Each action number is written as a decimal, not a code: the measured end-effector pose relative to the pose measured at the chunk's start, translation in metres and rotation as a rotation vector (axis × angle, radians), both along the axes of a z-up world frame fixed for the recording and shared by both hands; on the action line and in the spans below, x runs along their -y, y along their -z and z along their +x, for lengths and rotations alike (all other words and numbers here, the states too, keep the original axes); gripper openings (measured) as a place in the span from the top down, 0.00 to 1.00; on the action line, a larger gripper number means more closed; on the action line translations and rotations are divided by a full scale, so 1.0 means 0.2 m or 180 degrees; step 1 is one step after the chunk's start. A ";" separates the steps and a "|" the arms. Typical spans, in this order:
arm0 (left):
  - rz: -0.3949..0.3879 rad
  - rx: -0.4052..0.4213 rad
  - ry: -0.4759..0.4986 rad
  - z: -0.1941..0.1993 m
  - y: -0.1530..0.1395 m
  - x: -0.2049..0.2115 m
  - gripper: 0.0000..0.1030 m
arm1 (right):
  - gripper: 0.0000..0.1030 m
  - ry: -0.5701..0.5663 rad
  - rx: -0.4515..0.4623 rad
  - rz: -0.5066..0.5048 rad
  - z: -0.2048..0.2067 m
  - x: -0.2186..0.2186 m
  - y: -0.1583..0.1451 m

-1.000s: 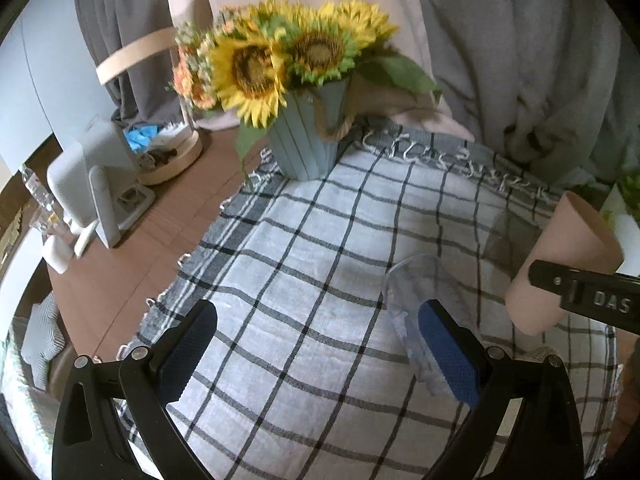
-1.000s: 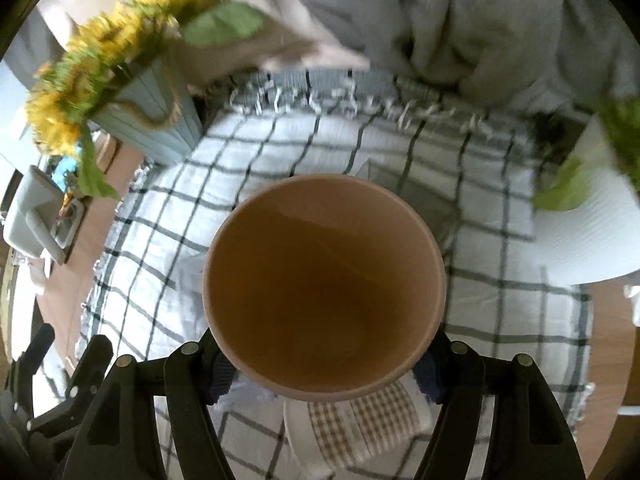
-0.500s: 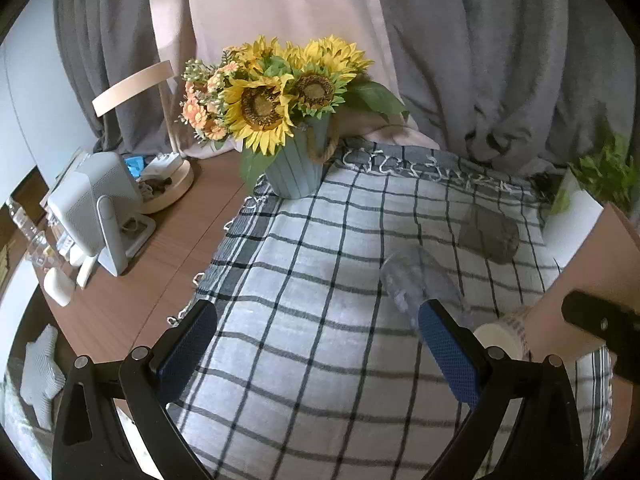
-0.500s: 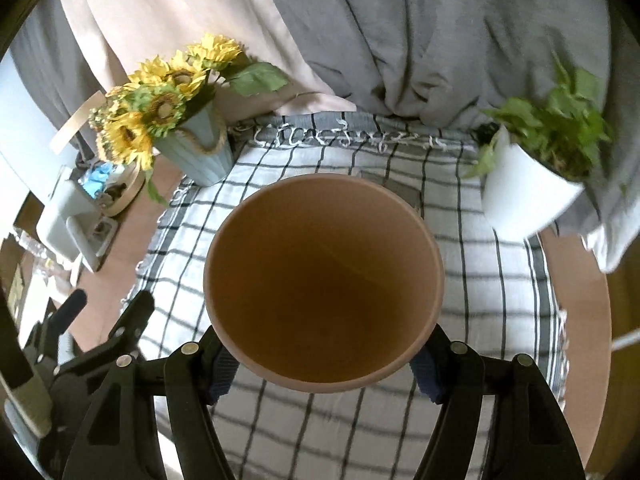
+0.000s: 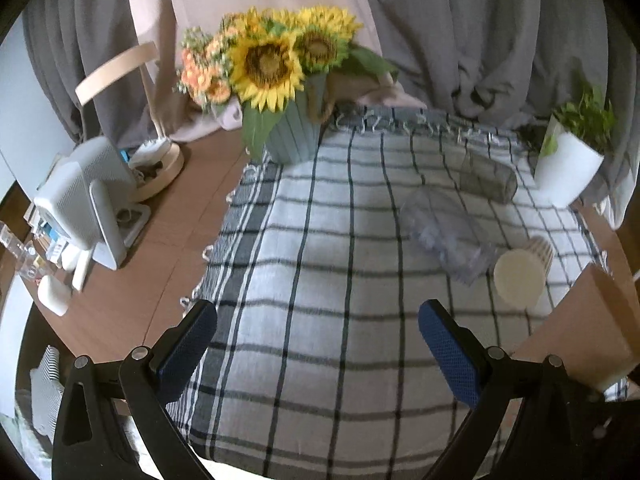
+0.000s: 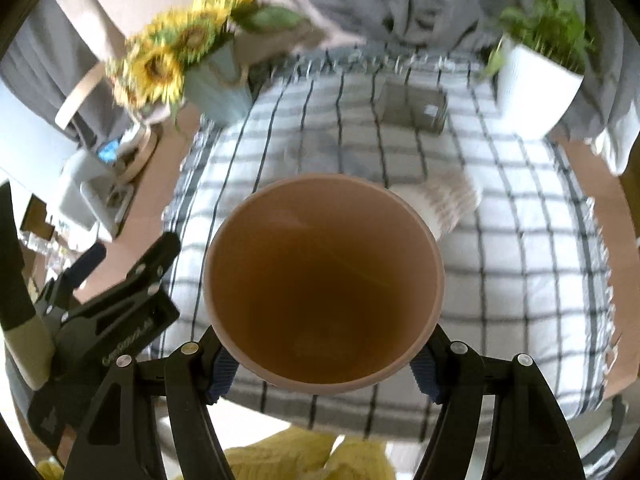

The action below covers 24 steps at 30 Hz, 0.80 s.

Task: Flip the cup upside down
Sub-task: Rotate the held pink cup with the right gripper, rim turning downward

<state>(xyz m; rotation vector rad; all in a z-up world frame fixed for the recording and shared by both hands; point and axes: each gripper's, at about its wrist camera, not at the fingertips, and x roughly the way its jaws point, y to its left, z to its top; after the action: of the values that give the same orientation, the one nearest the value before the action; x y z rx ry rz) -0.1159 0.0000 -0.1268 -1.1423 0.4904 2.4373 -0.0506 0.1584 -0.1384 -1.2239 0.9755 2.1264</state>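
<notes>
Right gripper (image 6: pixel 324 364) has the terracotta-coloured cup (image 6: pixel 324 280) clamped between its jaws, blue pads pressed against both sides of the wall near the rim. The cup's open mouth faces straight into the right wrist camera, the brown inside empty, held up above the checked cloth (image 6: pixel 500 264). From the left wrist view the same cup (image 5: pixel 592 332) shows at the far right edge as a tan slanted side.

Left gripper (image 5: pixel 318 350) hangs over the cloth (image 5: pixel 320 280) with its jaws spread wide, nothing between the blue pads. In the right wrist view its black body (image 6: pixel 108 320) sits left of the cup; pale lettering runs along it, too blurred to read.

On the cloth, a clear plastic cup (image 5: pixel 444 232) lies on its side, and just beside its mouth lies a cream paper cup (image 5: pixel 520 276), also tipped over, its opening turned toward the left camera. Behind them rests a grey block (image 5: pixel 488 182); in the right view it carries a small white label (image 6: pixel 431 110), unreadable. A sunflower bouquet in a blue-green vase (image 5: pixel 292 136) stands at the cloth's far left corner, a white potted plant (image 5: pixel 568 168) at the far right. The wooden surface (image 5: pixel 160 272) shows at left.
</notes>
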 end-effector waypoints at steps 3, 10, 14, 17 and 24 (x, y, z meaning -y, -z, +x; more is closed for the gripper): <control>-0.0070 0.0073 0.0034 -0.01 0.06 0.02 0.00 | 0.32 0.0016 0.0153 -0.0190 -0.03 0.06 0.10; -0.0177 0.0168 0.0021 -0.06 0.16 0.06 0.00 | 0.32 0.0145 0.0372 -0.0667 -0.06 0.09 0.30; -0.0251 0.0217 0.0022 -0.10 0.20 0.06 0.00 | 0.32 0.0235 0.0447 -0.0722 -0.10 0.08 0.37; -0.0303 0.0234 0.0008 -0.13 0.23 0.06 0.00 | 0.31 0.0276 0.0455 -0.0651 -0.14 0.06 0.39; -0.0398 0.0286 0.0028 -0.18 0.28 0.03 0.00 | 0.32 0.0326 0.0490 -0.0529 -0.22 -0.03 0.41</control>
<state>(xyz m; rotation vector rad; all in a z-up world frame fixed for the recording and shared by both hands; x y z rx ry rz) -0.1524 -0.0064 -0.1834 -1.2914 0.6256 2.3640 -0.0951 0.1643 -0.2201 -1.3640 1.1382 1.8734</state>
